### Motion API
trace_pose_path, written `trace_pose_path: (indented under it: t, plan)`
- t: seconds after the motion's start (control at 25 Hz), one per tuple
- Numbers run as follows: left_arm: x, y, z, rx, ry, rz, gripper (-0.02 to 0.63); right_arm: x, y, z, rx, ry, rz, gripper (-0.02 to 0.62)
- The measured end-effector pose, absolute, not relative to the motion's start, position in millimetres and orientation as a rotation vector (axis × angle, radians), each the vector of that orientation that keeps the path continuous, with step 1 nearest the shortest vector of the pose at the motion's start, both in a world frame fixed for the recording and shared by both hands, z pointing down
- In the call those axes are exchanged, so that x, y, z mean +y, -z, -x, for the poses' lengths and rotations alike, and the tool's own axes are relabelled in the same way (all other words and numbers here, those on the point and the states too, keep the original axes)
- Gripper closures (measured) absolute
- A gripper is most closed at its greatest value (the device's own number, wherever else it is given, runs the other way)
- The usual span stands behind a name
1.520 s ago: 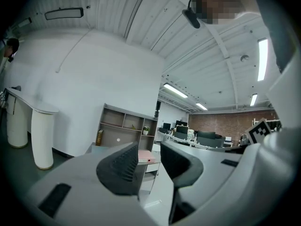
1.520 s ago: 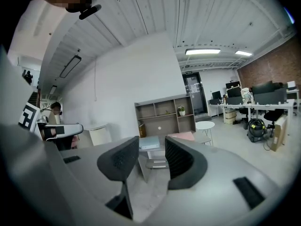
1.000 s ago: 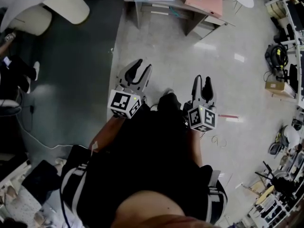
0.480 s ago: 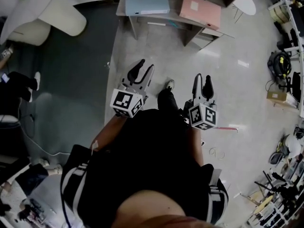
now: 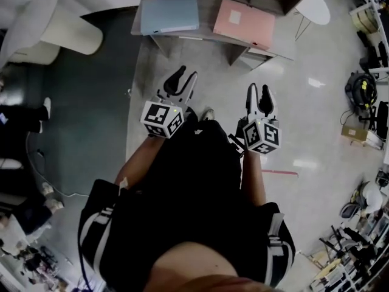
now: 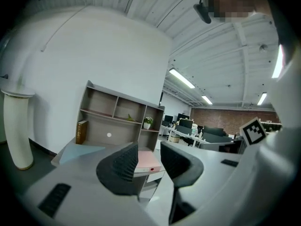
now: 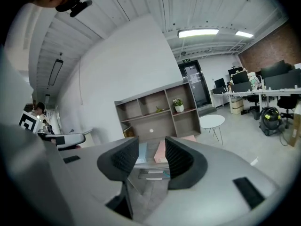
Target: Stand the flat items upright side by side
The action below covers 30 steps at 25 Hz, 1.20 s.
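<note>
The left claw (image 5: 184, 81) and right claw (image 5: 258, 96) are part-open and empty. Both point toward the bench (image 5: 206, 24), likely readying a grasp. On it, well ahead, the blue folder (image 5: 169, 14) and pink folder (image 5: 244, 23) lie flat, not yet stood up.

Your head view looks steeply down your body, desk (image 5: 206, 18) at top centre. Both gripper views face that desk nearly level, some way off, sharing its pink folder (image 7: 160, 151).
</note>
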State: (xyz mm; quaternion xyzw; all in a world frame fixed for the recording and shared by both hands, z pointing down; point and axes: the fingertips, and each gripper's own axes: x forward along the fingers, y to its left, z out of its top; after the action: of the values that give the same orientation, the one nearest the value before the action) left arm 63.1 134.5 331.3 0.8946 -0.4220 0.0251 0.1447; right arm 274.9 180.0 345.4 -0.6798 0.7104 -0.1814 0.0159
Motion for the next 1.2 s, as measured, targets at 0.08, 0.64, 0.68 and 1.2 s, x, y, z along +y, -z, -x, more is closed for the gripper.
trace_pose_path:
  t: [0.08, 0.64, 0.68, 1.2]
  plan:
    - [116.5, -338.3, -80.6, -1.210, -0.117, -2.568, 0.463, 158.3, -351.5, -294.2, 2.200, 0.603, 2.111, 0.416]
    - [-23.5, -493.8, -112.8, -1.069, -0.296, -2.421, 0.405, 22.2, -498.5, -334.3, 2.136, 0.924, 2.154, 0.361]
    - [-34.2, -506.6, -112.7, -1.062, -0.312, -2.404, 0.398, 12.2, -509.3, -337.1, 2.130, 0.946, 2.161, 0.356]
    - [-129.0, -656.4, -141.6, -0.947, -0.535, -2.228, 0.354, -67.5, -653.7, -406.7, 1.958, 1.251, 2.318, 0.293]
